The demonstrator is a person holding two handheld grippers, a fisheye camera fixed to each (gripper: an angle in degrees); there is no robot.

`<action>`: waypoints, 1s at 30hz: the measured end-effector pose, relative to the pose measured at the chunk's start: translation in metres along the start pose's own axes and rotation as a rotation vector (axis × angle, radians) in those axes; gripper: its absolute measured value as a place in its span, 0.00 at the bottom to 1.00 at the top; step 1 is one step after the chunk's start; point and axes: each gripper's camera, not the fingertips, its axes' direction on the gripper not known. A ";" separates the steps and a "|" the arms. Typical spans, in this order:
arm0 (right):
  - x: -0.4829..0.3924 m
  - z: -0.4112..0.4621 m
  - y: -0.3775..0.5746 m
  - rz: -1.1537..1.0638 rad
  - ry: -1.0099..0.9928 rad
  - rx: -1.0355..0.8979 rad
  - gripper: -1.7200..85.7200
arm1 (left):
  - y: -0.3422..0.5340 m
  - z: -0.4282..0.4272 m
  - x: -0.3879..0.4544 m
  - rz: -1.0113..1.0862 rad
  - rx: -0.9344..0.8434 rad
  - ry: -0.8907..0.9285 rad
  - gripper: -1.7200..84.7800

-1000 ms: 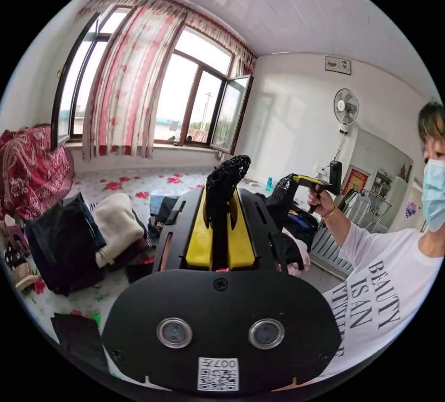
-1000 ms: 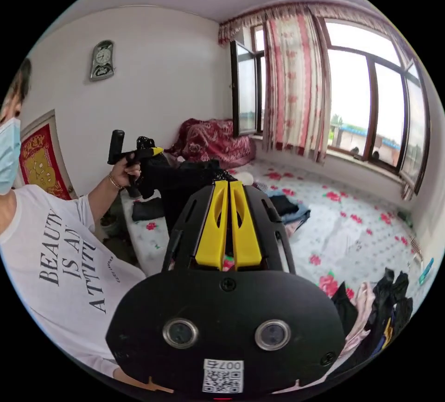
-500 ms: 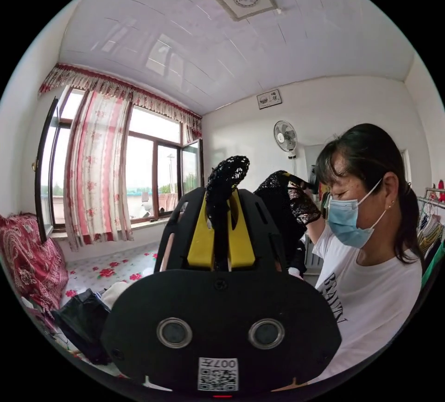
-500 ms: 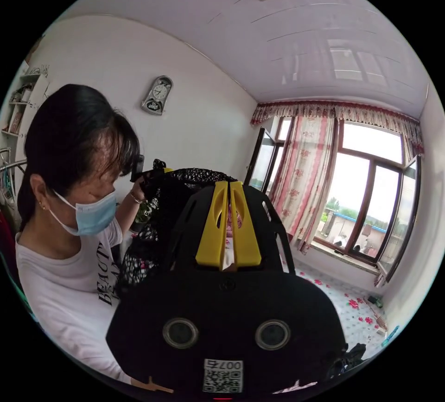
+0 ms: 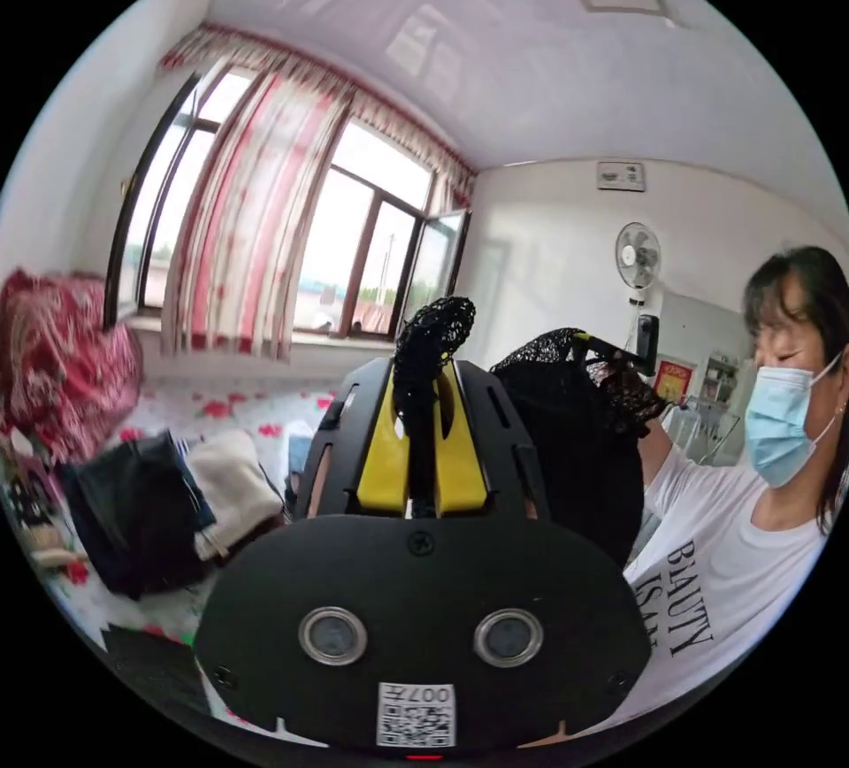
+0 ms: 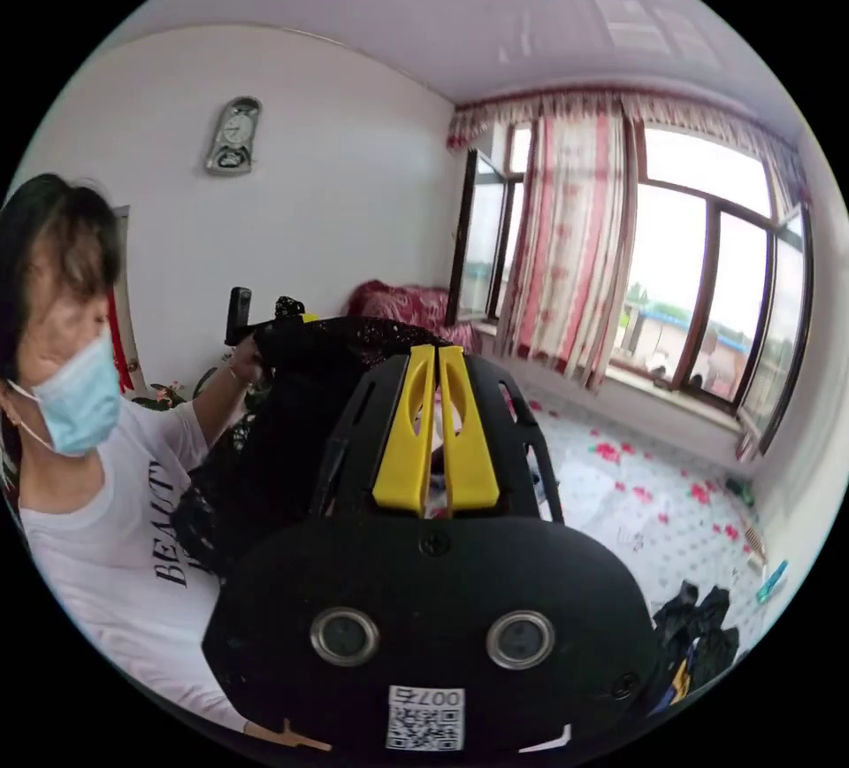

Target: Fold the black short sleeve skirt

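Left gripper: we logged yellow jaws pinching black lace skirt, lace tuft poking out above tips. Right gripper: we saw jaws pressed nearly together; whether cloth sat between them, we could not tell. Skirt hung in air between both grippers, in front of person, above edge of floral bed. Folded clothes pile lay on bed.

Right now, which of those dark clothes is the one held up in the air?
The black lace garment, pinched by the left gripper and hanging beside the person; the black folded clothes lie on the floral bed.
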 end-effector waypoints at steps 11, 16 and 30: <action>0.166 0.254 0.046 0.391 0.089 -0.249 0.03 | 0.022 0.224 -0.205 -0.395 -0.333 -0.255 0.12; 0.215 0.324 0.158 0.575 0.117 -0.431 0.05 | 0.076 0.251 -0.253 -0.407 -0.463 -0.379 0.17; 0.094 0.366 0.467 0.811 -0.013 -0.885 0.10 | 0.336 0.282 -0.205 -0.535 -1.090 -0.378 0.15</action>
